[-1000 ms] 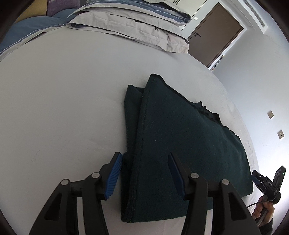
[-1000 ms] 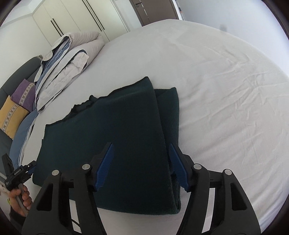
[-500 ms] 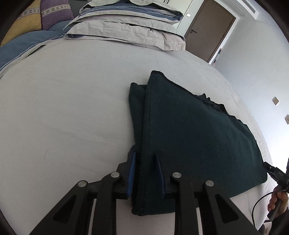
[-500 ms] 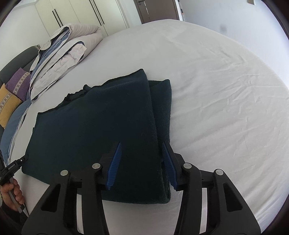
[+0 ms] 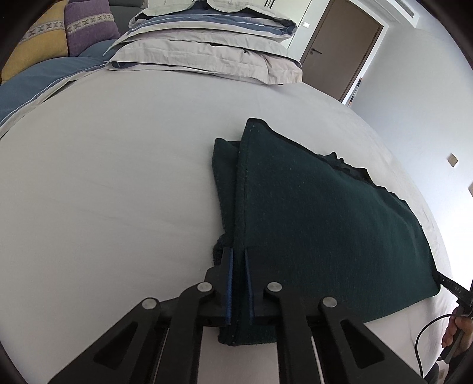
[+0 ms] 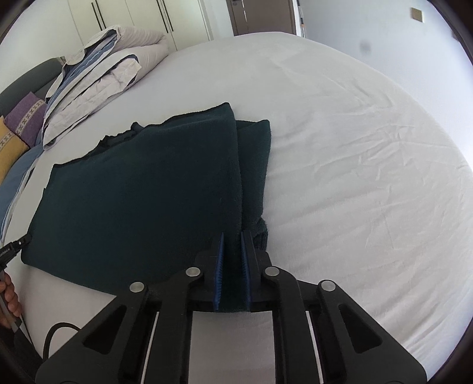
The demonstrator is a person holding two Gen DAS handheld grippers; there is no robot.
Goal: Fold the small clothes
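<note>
A dark green folded garment [image 5: 310, 218] lies flat on the white bed sheet [image 5: 103, 192]; it also shows in the right wrist view [image 6: 142, 192]. My left gripper [image 5: 238, 254] is shut on the garment's near left edge, where its layers meet. My right gripper [image 6: 232, 239] is shut on the near right edge, with cloth bunched beside the right finger. The tip of the other gripper shows at the garment's far corner in each view.
A stack of folded grey and blue bedding [image 5: 212, 50] lies at the head of the bed, also in the right wrist view [image 6: 97, 76]. Purple and yellow cushions [image 5: 85, 26] sit beyond it. A brown door [image 5: 343, 50] stands behind. The sheet [image 6: 369, 162] is wrinkled on the right.
Both grippers were open astride the garment's near edges one second ago. Both have moved forward and closed onto the cloth.
</note>
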